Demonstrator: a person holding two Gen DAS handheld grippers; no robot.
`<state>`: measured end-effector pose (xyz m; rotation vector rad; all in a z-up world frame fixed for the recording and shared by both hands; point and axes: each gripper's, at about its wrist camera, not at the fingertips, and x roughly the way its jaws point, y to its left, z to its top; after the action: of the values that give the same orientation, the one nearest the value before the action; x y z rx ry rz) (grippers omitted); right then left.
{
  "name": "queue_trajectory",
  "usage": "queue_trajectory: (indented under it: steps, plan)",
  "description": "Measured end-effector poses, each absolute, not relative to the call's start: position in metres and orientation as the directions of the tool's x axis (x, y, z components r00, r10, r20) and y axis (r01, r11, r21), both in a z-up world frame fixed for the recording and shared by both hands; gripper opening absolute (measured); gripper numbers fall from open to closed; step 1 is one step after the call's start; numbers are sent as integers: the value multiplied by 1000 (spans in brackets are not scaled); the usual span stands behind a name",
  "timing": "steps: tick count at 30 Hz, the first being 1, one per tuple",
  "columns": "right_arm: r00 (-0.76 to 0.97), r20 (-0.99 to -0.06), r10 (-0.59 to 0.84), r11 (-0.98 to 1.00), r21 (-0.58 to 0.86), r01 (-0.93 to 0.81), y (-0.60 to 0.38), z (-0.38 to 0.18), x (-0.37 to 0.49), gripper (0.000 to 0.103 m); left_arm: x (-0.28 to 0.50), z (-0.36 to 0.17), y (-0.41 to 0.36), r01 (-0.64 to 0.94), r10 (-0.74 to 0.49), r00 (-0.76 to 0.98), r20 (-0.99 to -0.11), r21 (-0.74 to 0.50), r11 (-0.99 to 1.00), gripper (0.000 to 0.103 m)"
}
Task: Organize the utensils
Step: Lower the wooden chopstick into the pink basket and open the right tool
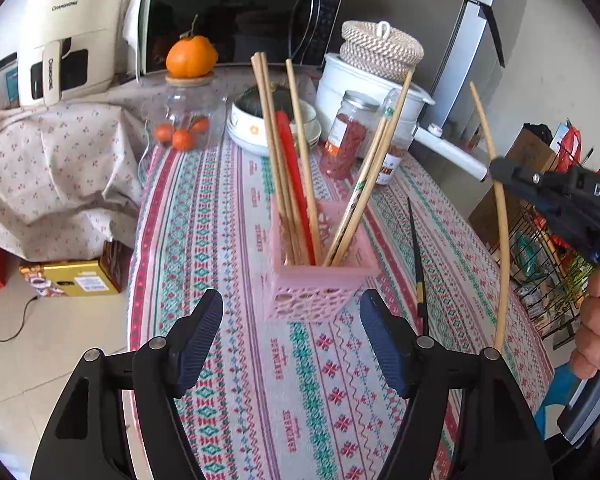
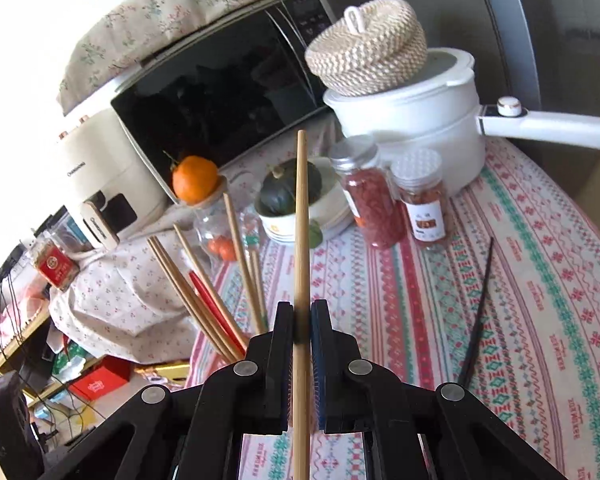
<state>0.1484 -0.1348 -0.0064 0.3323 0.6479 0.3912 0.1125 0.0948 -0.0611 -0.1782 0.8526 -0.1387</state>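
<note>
Right wrist: right hand-held gripper (image 2: 302,320) clamps bamboo chopstick (image 2: 301,216); left hand-held gripper (image 1: 291,316) agape before holder (image 1: 320,292).

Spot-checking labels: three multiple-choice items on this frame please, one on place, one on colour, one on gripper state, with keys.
1. Where is the black chopstick?
A. in the holder
B. flat on the tablecloth
C. in the left gripper

2. What colour is the holder?
A. pink
B. green
C. black

3. What is the right gripper doing?
A. open, empty
B. shut on a jar
C. shut on a wooden chopstick

Answers: 1 B, it lies on the cloth right of the holder. 2 A, pink lattice plastic. 3 C, the jaws pinch the stick; the left gripper is open.
</note>
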Motion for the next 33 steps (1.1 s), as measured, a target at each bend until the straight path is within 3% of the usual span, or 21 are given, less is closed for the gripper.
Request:
queue_trajectory:
  steps: [12,19,28,33]
  plan:
    - [830,-337,444,872,376,-314,-78,16,146,7,97,-69,126,7,-132,531,-837,-151,989,88]
    - [912,-262,316,936,242,-255,-43,15,154,7,102,-75,136,6,-107,492,-864,-120,993,90]
    - [948,-235,216,972,145,-186,-17,-6,171,7,107,-81,143,2,-102,475,-874,-114,993,92]
    - [937,-271,219,972,144,-186,-14,-22,175,8,108,-82,145,-7,-95,480,-872,-112,994,92]
